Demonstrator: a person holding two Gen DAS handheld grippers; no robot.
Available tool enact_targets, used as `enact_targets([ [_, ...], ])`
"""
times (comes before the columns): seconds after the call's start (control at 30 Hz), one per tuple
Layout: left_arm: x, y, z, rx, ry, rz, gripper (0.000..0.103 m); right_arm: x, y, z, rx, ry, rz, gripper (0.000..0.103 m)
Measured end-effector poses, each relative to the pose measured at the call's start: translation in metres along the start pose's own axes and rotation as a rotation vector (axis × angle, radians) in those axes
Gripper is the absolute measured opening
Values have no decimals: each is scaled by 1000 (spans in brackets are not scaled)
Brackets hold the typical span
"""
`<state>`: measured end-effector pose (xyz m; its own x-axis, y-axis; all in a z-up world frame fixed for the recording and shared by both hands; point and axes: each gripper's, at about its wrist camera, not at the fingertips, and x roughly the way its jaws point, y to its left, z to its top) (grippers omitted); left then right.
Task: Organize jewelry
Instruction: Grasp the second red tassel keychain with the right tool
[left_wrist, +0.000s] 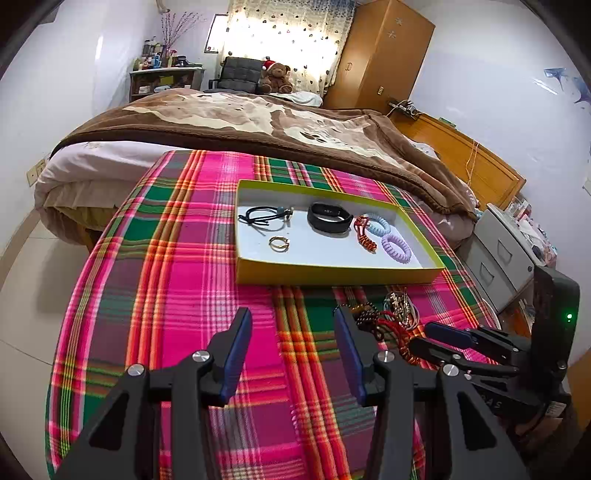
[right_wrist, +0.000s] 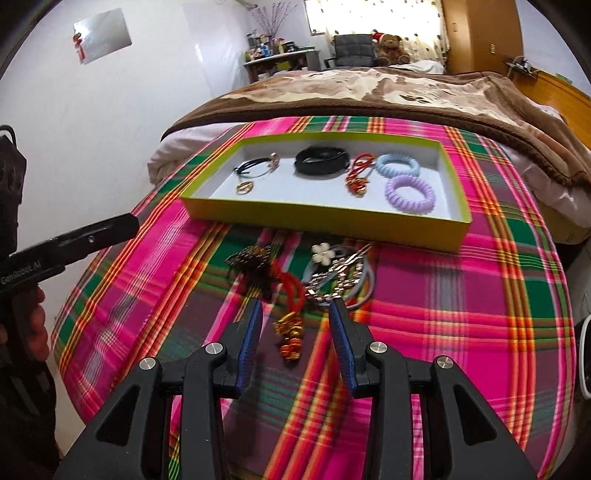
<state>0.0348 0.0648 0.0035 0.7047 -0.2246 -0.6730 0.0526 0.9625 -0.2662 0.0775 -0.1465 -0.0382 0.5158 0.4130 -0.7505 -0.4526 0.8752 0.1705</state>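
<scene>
A yellow-rimmed tray (left_wrist: 332, 274) (right_wrist: 325, 216) on the plaid cloth holds a black cord bracelet (left_wrist: 260, 218), a gold ring (left_wrist: 279, 243), a black band (left_wrist: 330, 218), a red knotted cord (left_wrist: 364, 236), and blue (right_wrist: 399, 165) and purple (right_wrist: 410, 194) coil hair ties. A loose pile lies in front of the tray: dark beads (right_wrist: 247, 258), a red cord with gold charms (right_wrist: 290, 314), a flower tie and chains (right_wrist: 336, 277). My right gripper (right_wrist: 295, 312) is open, its fingers either side of the red cord. My left gripper (left_wrist: 291, 321) is open and empty over bare cloth.
The table with the plaid cloth (left_wrist: 177, 280) stands against a bed with a brown blanket (left_wrist: 258, 122). A grey drawer unit (left_wrist: 498, 258) stands at the right. The right gripper's body (left_wrist: 480, 347) shows at the right edge of the left wrist view.
</scene>
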Motion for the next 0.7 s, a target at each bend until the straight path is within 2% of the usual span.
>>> enact_targets([
  [0.5, -6, 12, -15, -28, 13, 3, 48, 17, 10, -8, -13, 36, -57, 38],
  [0.57, -5, 12, -16, -28, 18, 5, 48, 17, 10, -9, -11, 34, -63, 32],
  [0.6, -4, 12, -16, -29, 19, 4, 48, 17, 10, -9, -10, 34, -75, 17],
  [0.7, -2, 11, -17, -24, 25, 1, 48, 16, 9, -11, -8, 35, -71, 17],
])
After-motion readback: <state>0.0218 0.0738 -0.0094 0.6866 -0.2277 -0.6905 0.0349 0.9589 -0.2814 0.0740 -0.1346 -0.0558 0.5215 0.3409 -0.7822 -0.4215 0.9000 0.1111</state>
